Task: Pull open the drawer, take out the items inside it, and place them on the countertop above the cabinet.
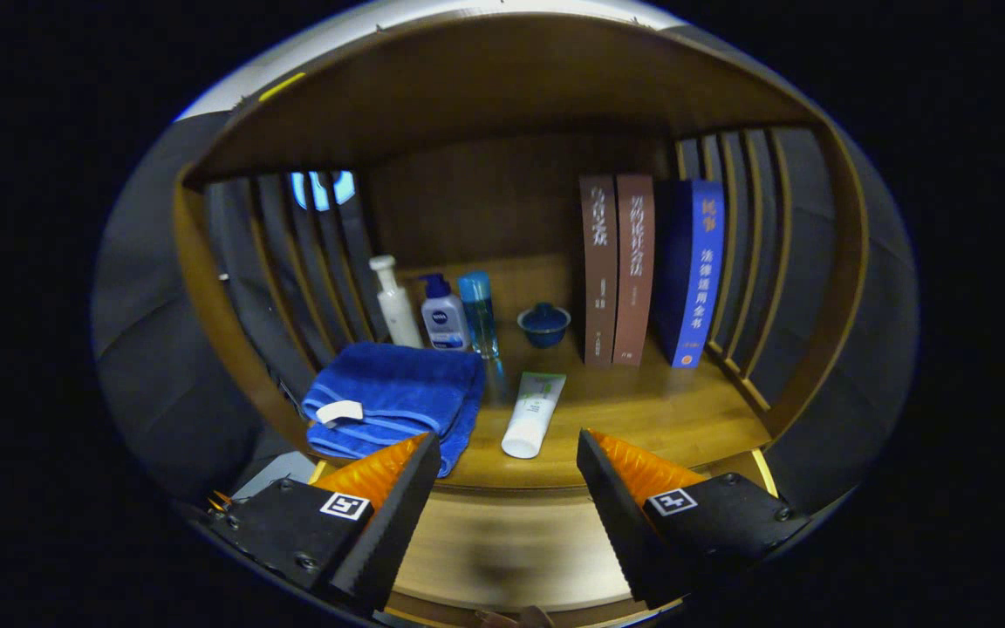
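Fingers spread apart, empty, with white tube lying just ahead.

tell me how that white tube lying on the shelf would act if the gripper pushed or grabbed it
The white tube lies flat ahead of the open gripper, cap toward it, so it would probably slide or roll sideways when nudged. It looks like soft plastic and may dent under the fingers. It seems light for its size.

- The gripper hangs with its fingers spread wide, nothing between them.
- Just beyond them, a white tube lies on the wooden surface beside a folded blue towel.
- Farther back stand three bottles, a small blue bowl and three upright books.
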The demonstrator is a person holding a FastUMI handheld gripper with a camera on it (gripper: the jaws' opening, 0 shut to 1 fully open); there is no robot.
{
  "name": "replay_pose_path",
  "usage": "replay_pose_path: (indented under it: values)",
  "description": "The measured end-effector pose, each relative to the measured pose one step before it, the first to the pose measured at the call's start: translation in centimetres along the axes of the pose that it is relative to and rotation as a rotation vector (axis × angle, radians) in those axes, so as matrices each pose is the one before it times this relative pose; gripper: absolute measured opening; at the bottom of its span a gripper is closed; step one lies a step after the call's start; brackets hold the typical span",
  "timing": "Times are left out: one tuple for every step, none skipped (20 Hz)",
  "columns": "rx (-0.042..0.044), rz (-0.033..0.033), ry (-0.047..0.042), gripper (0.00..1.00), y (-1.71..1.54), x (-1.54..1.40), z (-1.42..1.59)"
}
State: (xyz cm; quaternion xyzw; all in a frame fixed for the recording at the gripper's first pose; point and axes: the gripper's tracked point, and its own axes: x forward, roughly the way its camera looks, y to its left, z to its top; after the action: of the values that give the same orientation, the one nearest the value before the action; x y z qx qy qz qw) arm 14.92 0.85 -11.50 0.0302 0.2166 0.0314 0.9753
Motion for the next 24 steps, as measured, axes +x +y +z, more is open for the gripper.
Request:
replay_pose_path:
  values:
    - [-0.00215, -0.00185, -0.04924, 1.00, 0.044, -1.851, 0.000]
    - [0.00270, -0.00366, -0.04496, 0.99, 0.009, -1.659, -0.088]
    - [0.00360, -0.00072, -0.04527, 1.00, 0.117, -1.493, -0.161]
    - [0.00196, 0.00268, -0.03365, 0.99, 0.191, -1.577, -0.312]
    - [-0.00321, 0.00205, -0.02579, 0.99, 0.129, -1.568, -0.513]
    - [-0.00484, 0.00126, -0.02199, 0.99, 0.115, -1.430, -0.856]
    - [-0.00200, -0.00051, -0.02225, 0.99, 0.121, -1.350, -0.866]
    - [0.00147, 0.00116, -0.01933, 0.99, 0.182, -1.178, -1.137]
    - [0.00287, 0.00081, -0.01170, 0.99, 0.156, -1.085, -1.335]
    - [-0.00027, -0.00668, -0.00103, 0.99, -0.092, -1.074, -1.507]
    - [0.00139, -0.00452, -0.00103, 0.99, -0.093, -0.847, -1.608]
    - [-0.00251, -0.00554, -0.00073, 0.99, -0.083, -0.737, -1.546]
    - [-0.00394, -0.01288, 0.00403, 0.99, -0.419, -0.603, -1.559]
    - [0.00247, -0.00875, 0.00604, 0.99, -0.286, -0.470, -1.483]
    - [0.00735, -0.00930, 0.00807, 0.99, -0.264, -0.393, -1.308]
    - [0.00755, -0.01054, 0.01235, 0.99, -0.485, -0.101, -1.697]
    - [0.00103, -0.01199, 0.01595, 0.99, -0.445, -0.065, -1.366]
    - [-0.00099, -0.00609, 0.01063, 0.99, -0.313, 0.188, -1.096]
    - [-0.00718, -0.01164, 0.00608, 0.99, -0.384, 0.236, -0.890]
    - [-0.00759, -0.00376, -0.00625, 0.99, -0.108, 0.201, -0.399]
    - [-0.00861, -0.00050, -0.00823, 0.99, -0.022, 0.409, -0.285]
    - [-0.01130, 0.00344, 0.00238, 0.99, 0.190, 0.372, -0.493]
    - [-0.00755, 0.00696, 0.01031, 0.99, 0.159, 0.300, -0.505]
    - [-0.00190, 0.00644, 0.01107, 0.99, 0.189, 0.155, -0.465]
